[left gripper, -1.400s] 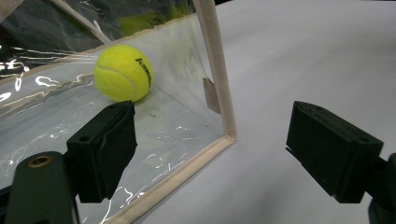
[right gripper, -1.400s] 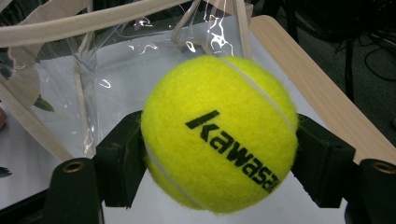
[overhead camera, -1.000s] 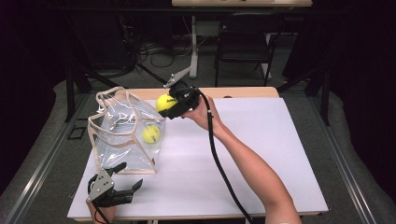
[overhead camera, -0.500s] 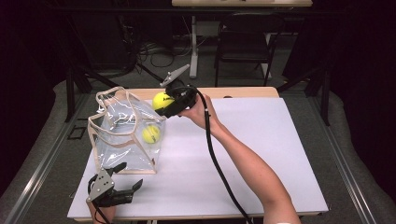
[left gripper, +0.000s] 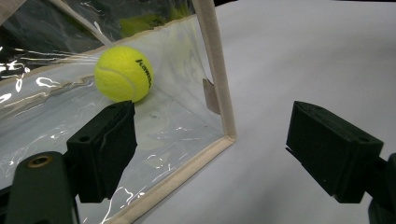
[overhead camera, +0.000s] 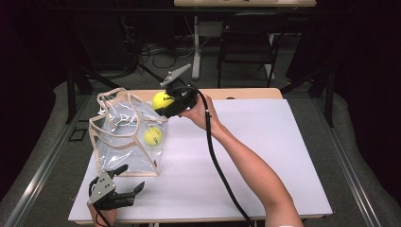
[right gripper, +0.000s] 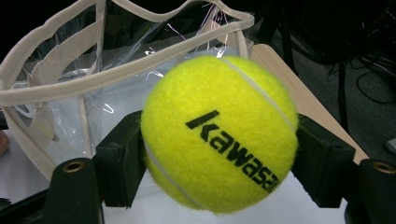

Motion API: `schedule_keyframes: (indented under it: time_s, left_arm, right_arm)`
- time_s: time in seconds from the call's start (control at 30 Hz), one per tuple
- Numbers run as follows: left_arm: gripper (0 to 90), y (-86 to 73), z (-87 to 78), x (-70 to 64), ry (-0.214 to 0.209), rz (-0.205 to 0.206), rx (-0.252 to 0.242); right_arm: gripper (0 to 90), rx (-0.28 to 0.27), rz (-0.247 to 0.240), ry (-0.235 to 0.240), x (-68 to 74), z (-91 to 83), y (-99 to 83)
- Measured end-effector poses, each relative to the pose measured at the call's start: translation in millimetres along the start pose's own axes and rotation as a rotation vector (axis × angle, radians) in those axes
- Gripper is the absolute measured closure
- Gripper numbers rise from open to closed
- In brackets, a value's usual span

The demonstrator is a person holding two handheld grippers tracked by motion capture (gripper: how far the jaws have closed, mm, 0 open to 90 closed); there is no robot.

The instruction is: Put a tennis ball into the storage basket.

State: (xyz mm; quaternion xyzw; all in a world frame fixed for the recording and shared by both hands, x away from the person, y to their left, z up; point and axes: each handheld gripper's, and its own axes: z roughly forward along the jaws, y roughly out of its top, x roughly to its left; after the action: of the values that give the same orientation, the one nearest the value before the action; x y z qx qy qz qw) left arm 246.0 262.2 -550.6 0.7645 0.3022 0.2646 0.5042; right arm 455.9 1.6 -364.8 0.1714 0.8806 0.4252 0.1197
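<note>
A clear plastic bag (overhead camera: pixel 124 137) with beige trim stands open on the left of the white table (overhead camera: pixel 265 156). One yellow tennis ball (overhead camera: pixel 152 135) lies inside it, also seen through the bag wall (left gripper: pixel 123 73). My right gripper (overhead camera: pixel 166 103) is shut on a second yellow tennis ball (overhead camera: pixel 162 100) (right gripper: pixel 218 133), held in the air at the bag's upper right rim (right gripper: pixel 116 65). My left gripper (overhead camera: pixel 124 189) is open near the table's front left corner, low beside the bag's near corner (left gripper: pixel 224 135), with nothing between its jaws.
A strip of wooden tabletop (overhead camera: pixel 246 93) shows behind the white surface. A black chair (overhead camera: pixel 248 45) and table legs with cables stand on the floor beyond. The right gripper's cable (overhead camera: pixel 217 165) trails along the person's forearm.
The right gripper has carried its tennis ball a little left, toward the bag's opening. The left gripper has stayed in place.
</note>
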Motion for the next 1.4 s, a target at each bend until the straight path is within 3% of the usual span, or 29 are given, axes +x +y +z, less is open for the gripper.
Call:
schedule_keyframes:
  time_s: [1.4]
  left_arm:
    - [16.0,0.1,0.8,0.0,-0.003,-0.002,0.001]
  right_arm:
    - [26.3,-0.054,-0.015,-0.012,6.4,1.9,13.3]
